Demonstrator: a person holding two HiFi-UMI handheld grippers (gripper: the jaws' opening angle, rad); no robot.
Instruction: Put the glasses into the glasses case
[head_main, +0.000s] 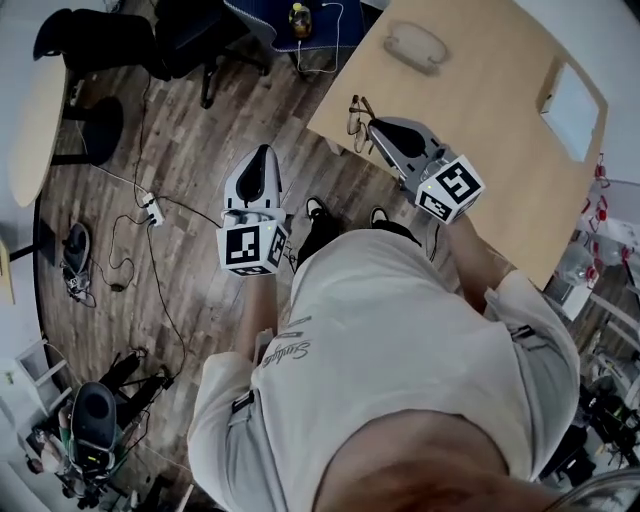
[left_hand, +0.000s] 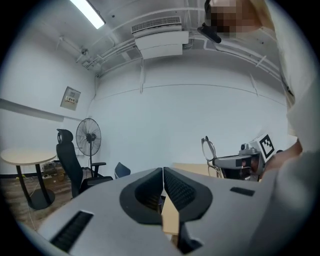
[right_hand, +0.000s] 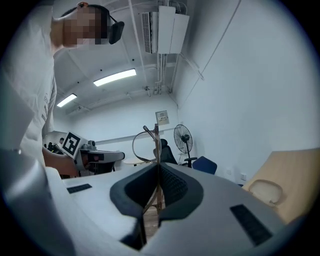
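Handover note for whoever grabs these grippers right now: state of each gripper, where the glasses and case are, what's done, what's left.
Right gripper: shut on the glasses, held up by the near corner of the table.
Left gripper: shut, empty, out over the floor.
Case: on the table, beyond the glasses; can't tell if it is open.
Done: glasses are in the grip.
Left: bring them to the case and put them in, opening it first if needed.

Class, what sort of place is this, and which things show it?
Probably an office or lab workroom: a black office chair, a pedestal fan, a ceiling air-conditioning unit and a wooden table.
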